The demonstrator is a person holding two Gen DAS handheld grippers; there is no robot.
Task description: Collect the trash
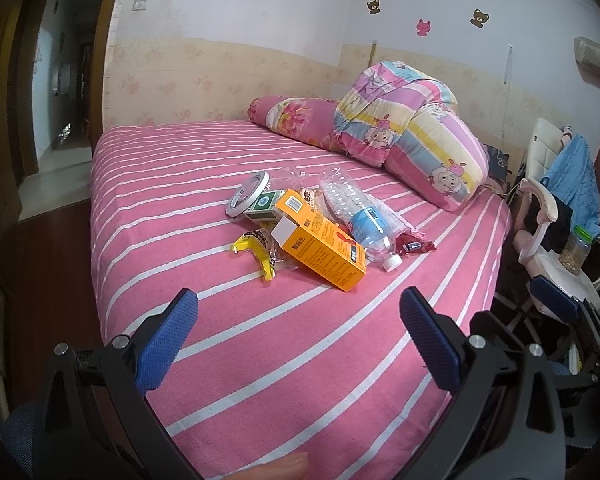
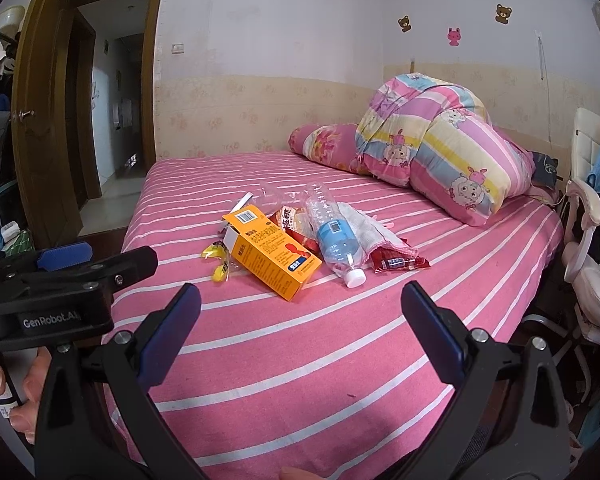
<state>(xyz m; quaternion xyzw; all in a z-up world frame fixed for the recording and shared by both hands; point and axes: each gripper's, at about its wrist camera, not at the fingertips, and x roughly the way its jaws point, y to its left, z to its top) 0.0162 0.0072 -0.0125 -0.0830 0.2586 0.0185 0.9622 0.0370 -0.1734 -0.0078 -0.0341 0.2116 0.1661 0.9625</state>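
Note:
A pile of trash lies in the middle of the pink striped bed (image 1: 260, 360). It holds an orange carton (image 1: 324, 252) (image 2: 274, 256), a crushed plastic bottle (image 1: 364, 220) (image 2: 336, 240) with a white cap, a yellow wrapper (image 1: 260, 252) (image 2: 218, 260), a red wrapper (image 1: 414, 246) (image 2: 396, 262), a tape roll (image 1: 248, 194), a green box (image 1: 264, 206) and clear plastic. My left gripper (image 1: 298, 308) is open and empty, short of the pile. My right gripper (image 2: 300, 304) is open and empty, also short of the pile. The left gripper also shows at the left of the right wrist view (image 2: 66, 256).
A folded quilt (image 1: 416, 132) (image 2: 440, 148) and a pink pillow (image 1: 288, 114) lie at the bed's far end by the wall. A white chair (image 1: 556, 248) (image 2: 592, 264) with clothes and a jar stands to the right. An open doorway (image 2: 112, 100) is at the left.

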